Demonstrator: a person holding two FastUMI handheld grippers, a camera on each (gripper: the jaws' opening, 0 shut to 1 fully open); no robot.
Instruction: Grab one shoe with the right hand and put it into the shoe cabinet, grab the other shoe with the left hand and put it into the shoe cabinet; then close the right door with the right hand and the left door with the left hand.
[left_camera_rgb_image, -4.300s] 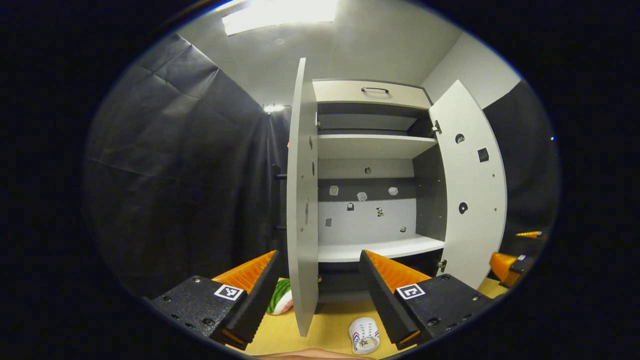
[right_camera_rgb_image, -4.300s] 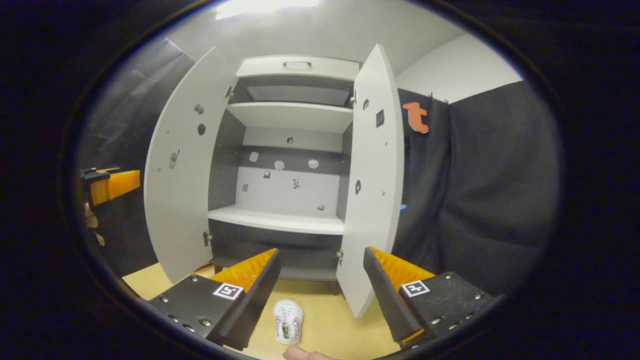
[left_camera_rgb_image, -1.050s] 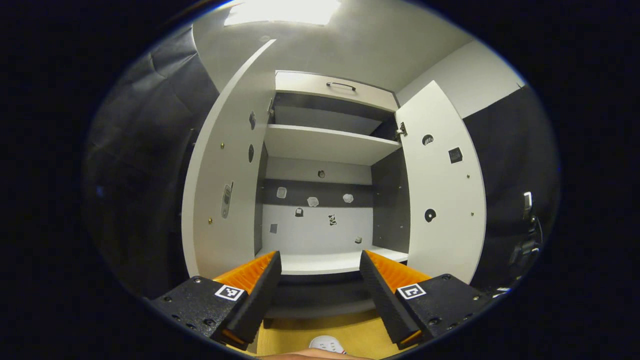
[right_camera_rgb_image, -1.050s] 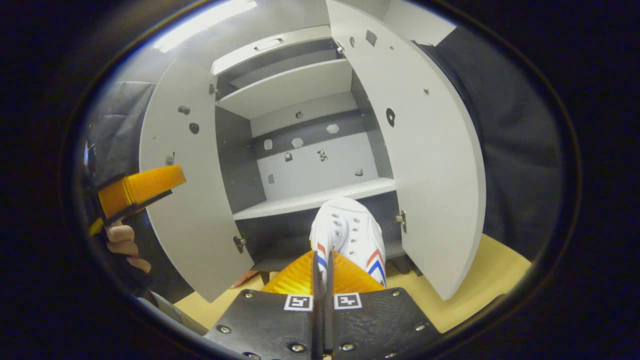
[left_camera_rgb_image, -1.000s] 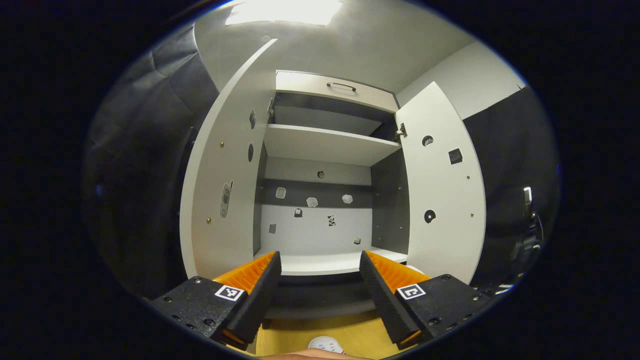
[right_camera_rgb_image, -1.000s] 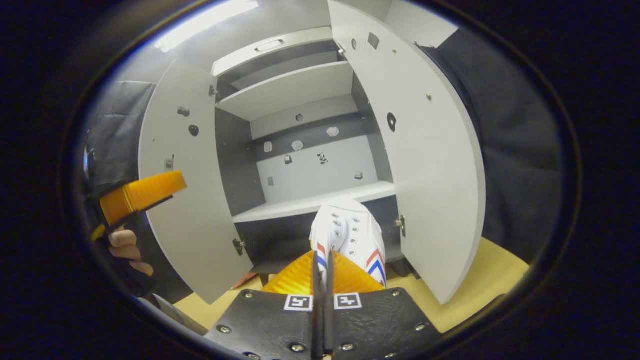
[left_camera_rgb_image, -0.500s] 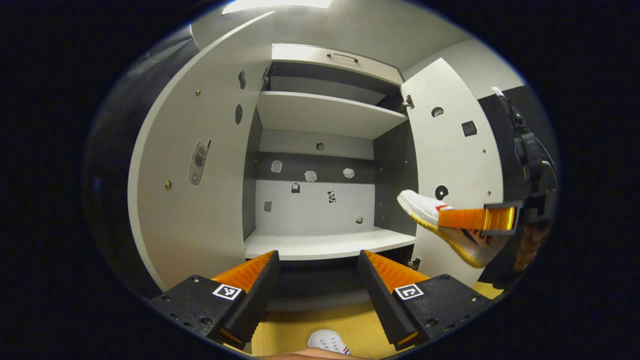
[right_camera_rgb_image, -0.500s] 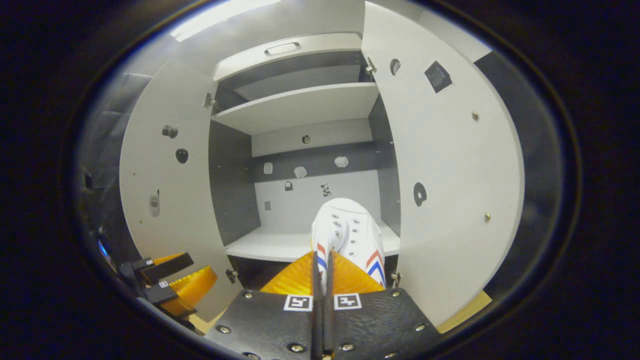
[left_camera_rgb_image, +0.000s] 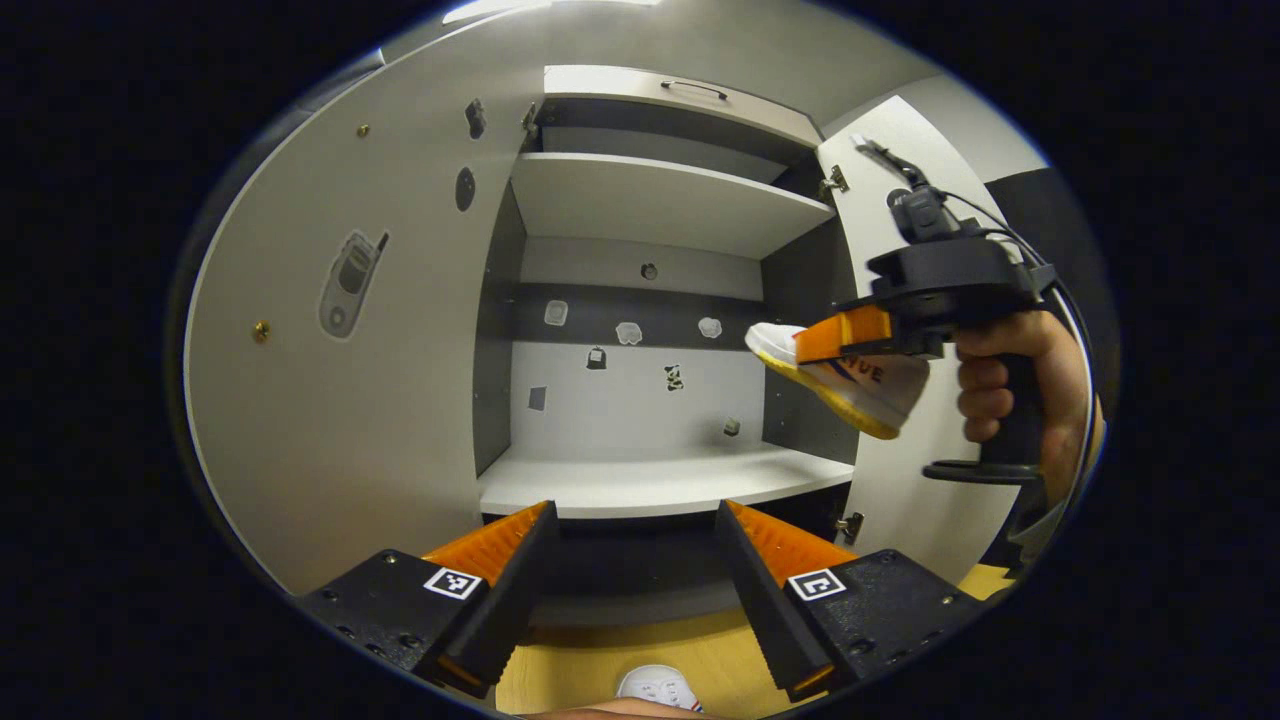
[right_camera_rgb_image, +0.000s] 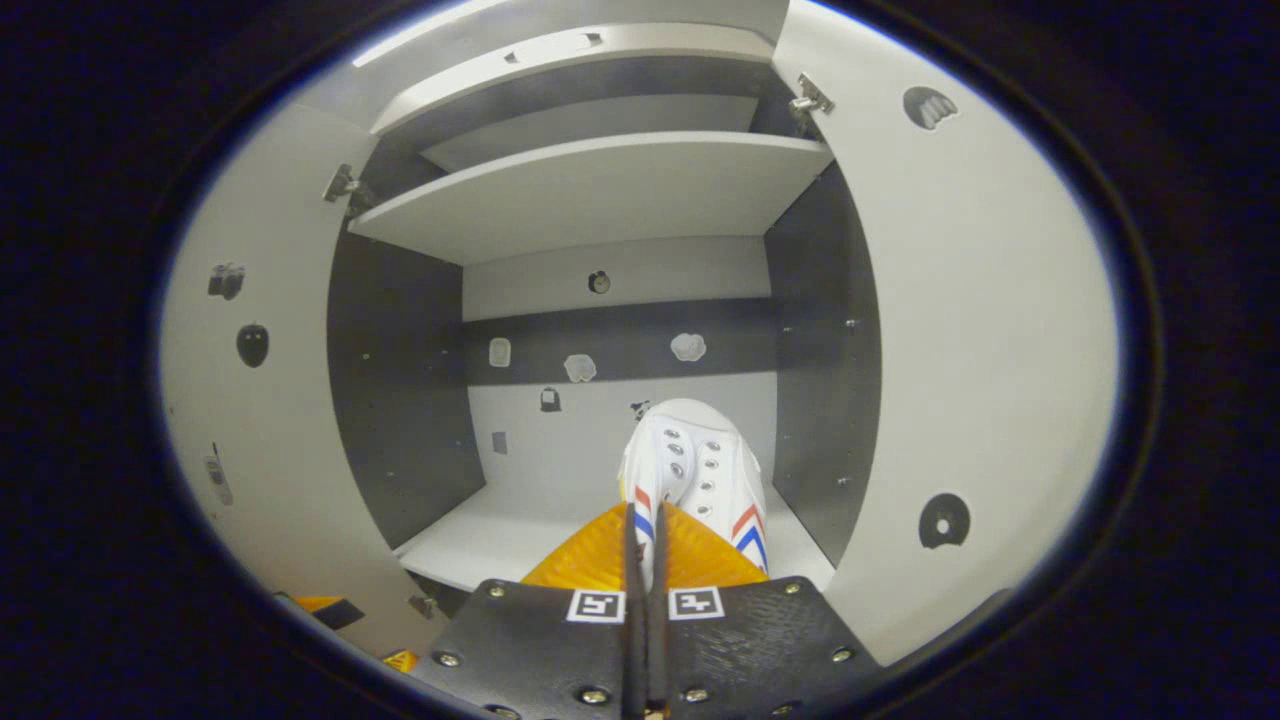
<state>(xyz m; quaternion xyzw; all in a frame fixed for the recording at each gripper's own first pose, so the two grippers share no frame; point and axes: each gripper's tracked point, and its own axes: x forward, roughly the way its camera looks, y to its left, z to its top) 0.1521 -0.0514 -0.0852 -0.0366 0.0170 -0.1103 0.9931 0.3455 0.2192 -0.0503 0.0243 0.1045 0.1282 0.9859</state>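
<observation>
right hand-held gripper (right_camera_rgb_image: 640, 545): its two fingers are pressed together on the heel end of the white canvas shoe with red and blue chevrons (right_camera_rgb_image: 695, 470), toe pointing into the cabinet. in the left gripper view the same shoe (left_camera_rgb_image: 850, 375) hangs in the air at the cabinet mouth, above the lower white shelf (left_camera_rgb_image: 660, 480) and near the inner face of the right door (left_camera_rgb_image: 900, 500); a hand (left_camera_rgb_image: 1010, 390) grips the tool's handle. the shoe is not yet set down: its sole is clear of the shelf

left hand-held gripper (left_camera_rgb_image: 635, 560): fingers spread wide, nothing between them, aimed at the open grey-and-white shoe cabinet (left_camera_rgb_image: 650, 200). the second white shoe (left_camera_rgb_image: 655, 688) lies on the yellow wooden floor (left_camera_rgb_image: 600, 660) at the bottom edge of the left gripper view, below the fingers, untouched

both doors stand open: left door (left_camera_rgb_image: 340, 380) swung well out, right door (right_camera_rgb_image: 980, 380) likewise

progress, as judged:
- step 1 (right hand, first shoe): pick-up done, carry nearly done, placing on the shelf left
- step 2 (left hand, second shoe): not begun
- steps 3 and 4 (close right door, then left door): not begun

roughly a quarter through. the upper shelf (right_camera_rgb_image: 600, 190) carries nothing that i can see; the lower shelf looks like the target, since the shoe is level with that compartment
</observation>
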